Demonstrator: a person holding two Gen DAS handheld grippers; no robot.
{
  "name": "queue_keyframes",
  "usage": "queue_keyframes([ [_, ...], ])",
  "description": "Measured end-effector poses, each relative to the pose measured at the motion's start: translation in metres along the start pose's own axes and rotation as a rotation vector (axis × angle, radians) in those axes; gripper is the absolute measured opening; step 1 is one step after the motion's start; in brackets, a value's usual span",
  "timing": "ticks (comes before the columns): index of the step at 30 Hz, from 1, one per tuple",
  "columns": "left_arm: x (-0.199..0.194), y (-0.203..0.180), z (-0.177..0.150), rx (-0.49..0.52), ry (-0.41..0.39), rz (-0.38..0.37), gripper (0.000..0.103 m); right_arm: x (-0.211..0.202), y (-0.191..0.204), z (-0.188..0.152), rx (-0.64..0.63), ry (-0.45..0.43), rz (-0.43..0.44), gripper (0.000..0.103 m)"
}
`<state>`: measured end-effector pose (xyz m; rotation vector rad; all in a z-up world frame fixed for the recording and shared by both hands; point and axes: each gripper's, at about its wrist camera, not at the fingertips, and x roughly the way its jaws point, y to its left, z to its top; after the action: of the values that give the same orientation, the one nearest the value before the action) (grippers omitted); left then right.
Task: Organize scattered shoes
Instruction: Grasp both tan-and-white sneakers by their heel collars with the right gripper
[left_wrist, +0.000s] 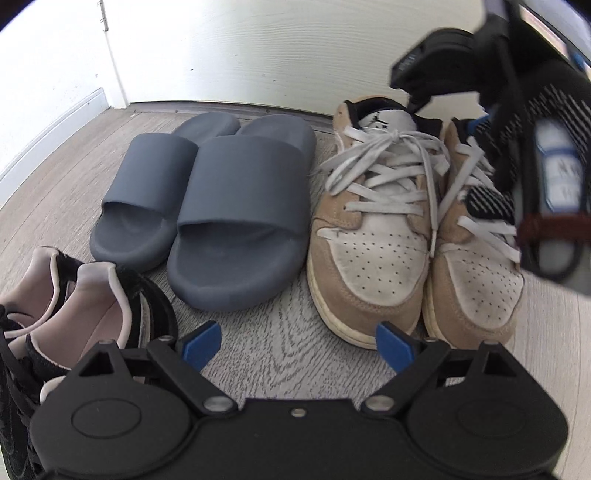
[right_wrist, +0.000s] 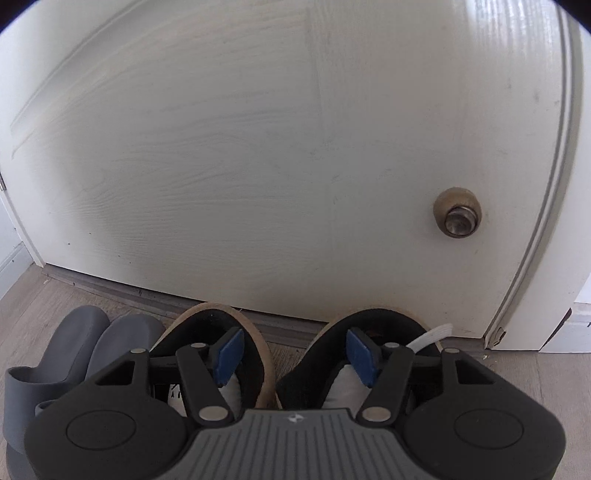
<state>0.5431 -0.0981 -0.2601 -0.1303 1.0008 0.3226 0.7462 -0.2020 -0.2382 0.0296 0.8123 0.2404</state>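
Left gripper (left_wrist: 297, 341) hovers over bare floor (left_wrist: 280, 332), jaws apart; right gripper (right_wrist: 295, 356) has one finger inside each tan sneaker (right_wrist: 255, 354), jaws apart, pressing nothing

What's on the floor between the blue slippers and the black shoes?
Nothing: in the left wrist view, only bare grey wood-grain floor separates the slate-blue rubber slides from the black shoes with pink lining.

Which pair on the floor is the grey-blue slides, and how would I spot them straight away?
Look at the foot of the white door, where shoes line up on the wood-look floor. The grey-blue slides sit side by side left of the tan-and-white sneakers. Unlike their neighbours, they are smooth, laceless and open-toed, each with one broad band.
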Motion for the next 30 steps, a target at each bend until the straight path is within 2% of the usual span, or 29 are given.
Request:
queue_keyframes([
  [5, 0.003, 0.003, 0.000, -0.026, 0.015, -0.024, 0.091, 0.002, 0.000, 0.008, 0.005, 0.053, -0.005, 0.067],
  [11, 0.007, 0.011, 0.001, -0.084, 0.043, -0.075, 0.092, 0.002, -0.013, 0.018, 0.033, 0.119, 0.052, 0.072],
  [16, 0.009, 0.010, 0.000, -0.084, 0.044, -0.088, 0.093, 0.004, -0.017, 0.024, 0.042, 0.162, 0.077, 0.083],
  [21, 0.010, 0.010, 0.000, -0.086, 0.046, -0.104, 0.093, -0.001, -0.025, 0.025, 0.076, 0.169, 0.116, 0.083],
  [30, 0.016, -0.001, -0.001, -0.030, 0.059, -0.094, 0.094, 0.004, -0.013, 0.028, 0.070, 0.186, 0.090, 0.085],
])
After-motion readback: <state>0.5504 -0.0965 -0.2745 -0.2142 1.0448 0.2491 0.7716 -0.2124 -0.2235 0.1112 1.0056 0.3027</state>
